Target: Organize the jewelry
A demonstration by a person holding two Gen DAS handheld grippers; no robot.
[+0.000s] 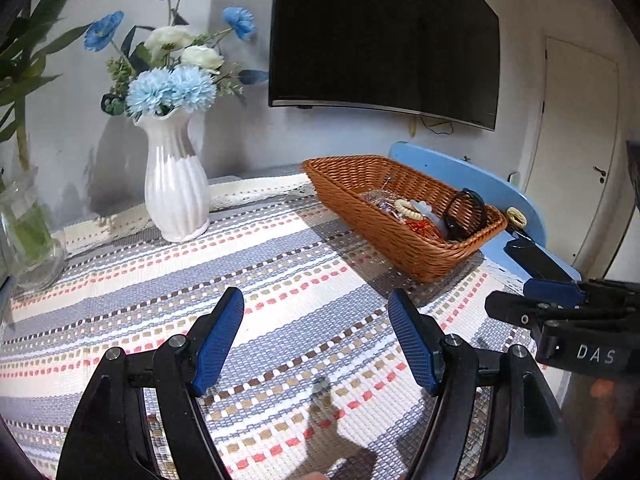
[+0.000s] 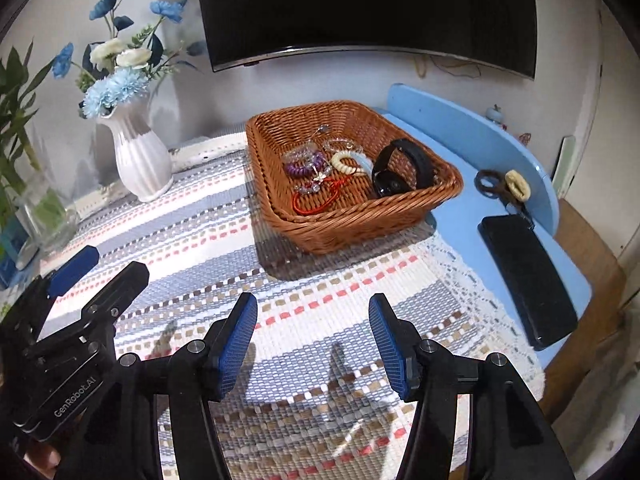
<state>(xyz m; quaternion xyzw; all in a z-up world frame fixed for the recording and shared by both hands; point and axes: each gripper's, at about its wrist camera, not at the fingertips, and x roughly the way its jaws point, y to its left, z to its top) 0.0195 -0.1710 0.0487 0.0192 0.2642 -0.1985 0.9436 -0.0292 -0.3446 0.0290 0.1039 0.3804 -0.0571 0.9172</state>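
Note:
A brown wicker basket (image 2: pixel 360 236) stands on the striped tablecloth (image 2: pixel 224 248). In it lie a purple bracelet (image 2: pixel 304 167), a cream beaded bracelet (image 2: pixel 345 162), clear bead bracelets (image 2: pixel 340 144), a red cord (image 2: pixel 316 202) and a black watch (image 2: pixel 400 172). My right gripper (image 2: pixel 313 302) is open over bare cloth, short of the basket, and holds nothing. My left gripper (image 1: pixel 315 300) is open and empty too, with the basket (image 1: pixel 400 248) ahead to its right. Each gripper shows in the other's view: the left gripper (image 2: pixel 104 270) at the left, the right gripper (image 1: pixel 520 300) at the right.
A white ribbed vase (image 2: pixel 140 156) of blue and white flowers stands at the back left, with a glass vase of greenery (image 2: pixel 48 212) further left. On the blue tabletop (image 2: pixel 460 216) to the right lie a black phone (image 2: pixel 528 276) and scissors (image 2: pixel 504 186). A dark TV (image 2: pixel 368 4) hangs on the wall.

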